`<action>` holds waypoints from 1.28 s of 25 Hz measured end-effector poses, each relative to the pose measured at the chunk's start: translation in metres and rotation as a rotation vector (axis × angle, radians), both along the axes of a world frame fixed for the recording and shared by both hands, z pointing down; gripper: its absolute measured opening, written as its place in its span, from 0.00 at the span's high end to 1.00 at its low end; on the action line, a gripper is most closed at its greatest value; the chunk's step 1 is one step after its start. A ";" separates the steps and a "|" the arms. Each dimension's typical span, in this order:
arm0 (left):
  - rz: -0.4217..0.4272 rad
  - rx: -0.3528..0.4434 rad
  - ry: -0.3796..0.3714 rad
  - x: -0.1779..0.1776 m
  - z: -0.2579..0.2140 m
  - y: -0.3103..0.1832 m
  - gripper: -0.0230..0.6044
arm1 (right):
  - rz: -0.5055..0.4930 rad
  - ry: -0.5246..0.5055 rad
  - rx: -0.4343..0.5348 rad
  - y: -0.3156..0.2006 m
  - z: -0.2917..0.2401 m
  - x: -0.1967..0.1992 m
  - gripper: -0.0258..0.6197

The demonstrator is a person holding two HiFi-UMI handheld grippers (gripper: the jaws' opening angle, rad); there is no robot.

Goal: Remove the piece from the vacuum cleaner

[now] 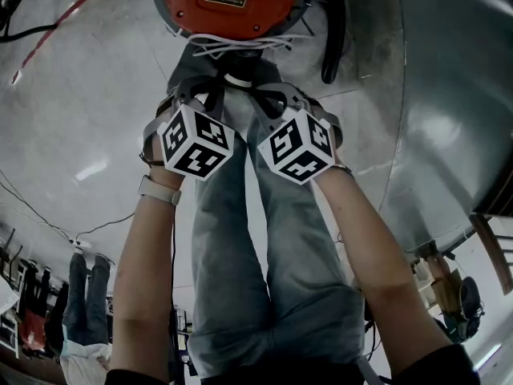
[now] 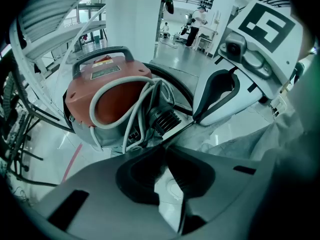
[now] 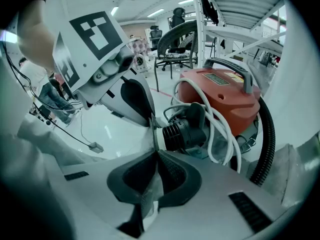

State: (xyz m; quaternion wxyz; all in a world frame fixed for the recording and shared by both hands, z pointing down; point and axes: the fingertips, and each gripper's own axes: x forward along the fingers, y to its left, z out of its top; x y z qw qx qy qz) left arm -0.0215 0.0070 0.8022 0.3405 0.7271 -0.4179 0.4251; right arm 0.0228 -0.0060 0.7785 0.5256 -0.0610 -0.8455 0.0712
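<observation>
An orange vacuum cleaner [image 1: 228,2] stands on the floor, wrapped in white cable [image 3: 215,119]. A black ribbed outlet [image 3: 182,131] sticks out of its side toward me. A grey cloth bag [image 2: 235,139] hangs from that outlet. My left gripper [image 1: 198,95] and right gripper [image 1: 276,96] sit side by side just in front of the outlet, tips nearly touching. In the left gripper view the left gripper [image 2: 165,146] pinches a thin fold of the cloth. In the right gripper view the right gripper [image 3: 156,151] is closed on the same sheet, which runs taut to the outlet.
A black corrugated hose [image 3: 265,144] curls round the vacuum's right side. Metal shelving [image 3: 235,29] stands behind it, with office chairs [image 3: 175,39] further back. A thin cable with a plug [image 3: 92,146] lies on the glossy floor. People [image 2: 197,21] stand far off.
</observation>
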 end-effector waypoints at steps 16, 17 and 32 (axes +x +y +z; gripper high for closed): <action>0.083 0.009 -0.064 0.008 0.001 0.008 0.89 | -0.040 -0.006 0.019 0.007 -0.002 0.002 0.90; 0.080 0.001 -0.055 0.008 0.001 0.009 0.89 | -0.044 -0.006 0.023 0.008 -0.002 0.002 0.90; -0.012 -0.044 0.051 0.012 0.003 0.019 0.90 | -0.133 0.011 0.037 0.004 0.001 0.000 0.90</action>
